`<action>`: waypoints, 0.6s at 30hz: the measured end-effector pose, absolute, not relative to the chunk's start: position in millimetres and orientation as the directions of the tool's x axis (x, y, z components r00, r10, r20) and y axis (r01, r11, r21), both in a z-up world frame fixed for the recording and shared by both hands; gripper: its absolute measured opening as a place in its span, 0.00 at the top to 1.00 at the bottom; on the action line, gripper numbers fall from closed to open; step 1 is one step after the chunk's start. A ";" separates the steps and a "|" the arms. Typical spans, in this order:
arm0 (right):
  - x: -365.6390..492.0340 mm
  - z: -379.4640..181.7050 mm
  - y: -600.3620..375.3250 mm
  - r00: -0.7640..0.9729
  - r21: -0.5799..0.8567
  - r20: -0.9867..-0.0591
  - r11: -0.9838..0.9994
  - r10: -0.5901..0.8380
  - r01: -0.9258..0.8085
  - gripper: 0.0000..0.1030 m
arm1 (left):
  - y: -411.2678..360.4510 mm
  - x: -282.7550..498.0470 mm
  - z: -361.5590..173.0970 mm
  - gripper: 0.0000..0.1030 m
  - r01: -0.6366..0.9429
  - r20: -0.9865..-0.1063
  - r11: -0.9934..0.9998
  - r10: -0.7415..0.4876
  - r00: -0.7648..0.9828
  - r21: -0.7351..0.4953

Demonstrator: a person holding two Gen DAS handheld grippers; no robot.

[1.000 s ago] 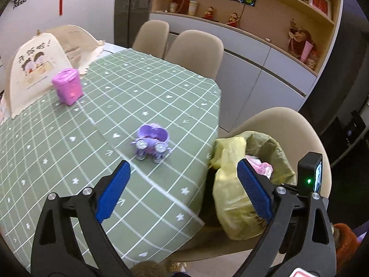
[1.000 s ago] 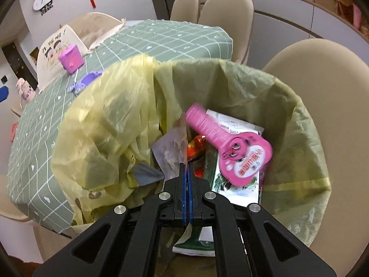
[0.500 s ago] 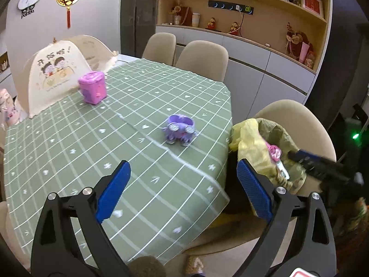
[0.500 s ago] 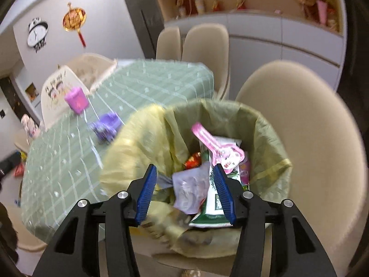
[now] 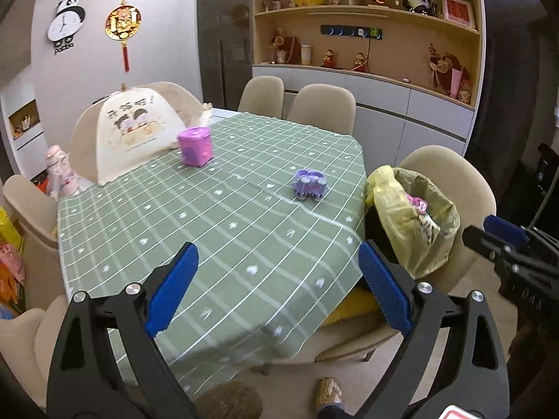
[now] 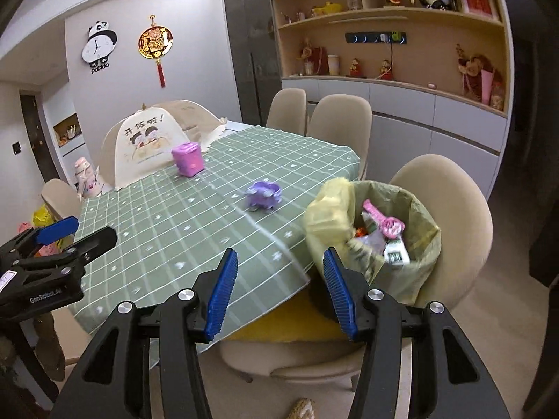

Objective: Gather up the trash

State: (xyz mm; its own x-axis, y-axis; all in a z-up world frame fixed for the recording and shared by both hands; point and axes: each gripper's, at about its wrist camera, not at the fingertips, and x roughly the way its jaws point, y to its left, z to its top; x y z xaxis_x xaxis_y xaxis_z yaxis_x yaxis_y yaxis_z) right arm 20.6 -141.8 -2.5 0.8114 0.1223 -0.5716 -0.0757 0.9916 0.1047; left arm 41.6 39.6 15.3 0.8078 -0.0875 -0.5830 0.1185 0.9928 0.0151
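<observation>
A yellow-green trash bag [image 6: 415, 272] stands open on a beige chair [image 6: 450, 188] at the table's right edge, holding a pink toy guitar [image 6: 382, 220] and wrappers. It also shows in the left wrist view [image 5: 412, 237]. My right gripper [image 6: 277, 289] is open and empty, held back from the bag and table. My left gripper [image 5: 277, 286] is open and empty, above the table's near edge. Each gripper shows at the side of the other's view.
The table has a green checked cloth [image 5: 216, 223]. On it stand a purple toy car [image 5: 309, 185], a pink box [image 5: 195, 146] and a cream food cover [image 5: 129, 132]. Beige chairs [image 5: 321, 108] ring the table. A cabinet with shelves [image 5: 384, 70] lines the back wall.
My right gripper opened, released wrappers into the bag, and pulled back and up. My left gripper also drew back from the table, staying open.
</observation>
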 end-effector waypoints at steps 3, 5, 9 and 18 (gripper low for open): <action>-0.7 -4.9 -128.7 0.808 0.100 -0.580 0.993 0.106 -0.059 0.53 | 50.4 19.3 18.6 0.14 0.102 -0.580 0.995 -0.072 0.811 0.018; -11.2 -3.8 -125.7 0.810 0.103 -0.577 0.993 0.102 -0.051 0.53 | 53.6 8.5 21.0 0.14 0.104 -0.578 0.994 -0.077 0.812 0.013; -28.9 1.4 -120.3 0.826 0.082 -0.557 0.996 0.082 -0.043 0.53 | 60.5 -9.9 26.2 0.14 0.110 -0.556 0.994 -0.084 0.827 0.013; -44.1 6.3 -118.7 0.836 0.076 -0.543 0.996 0.083 -0.050 0.53 | 64.8 -27.3 24.1 0.14 0.127 -0.562 0.992 -0.103 0.820 0.003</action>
State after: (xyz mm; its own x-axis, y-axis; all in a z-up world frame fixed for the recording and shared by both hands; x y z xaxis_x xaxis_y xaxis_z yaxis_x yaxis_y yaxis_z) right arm -44.1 -118.7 6.3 0.8357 0.0832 -0.5429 -0.0499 0.9959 0.0758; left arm -27.3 64.8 24.1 0.8204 -0.1034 -0.5623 0.1273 0.9919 0.0033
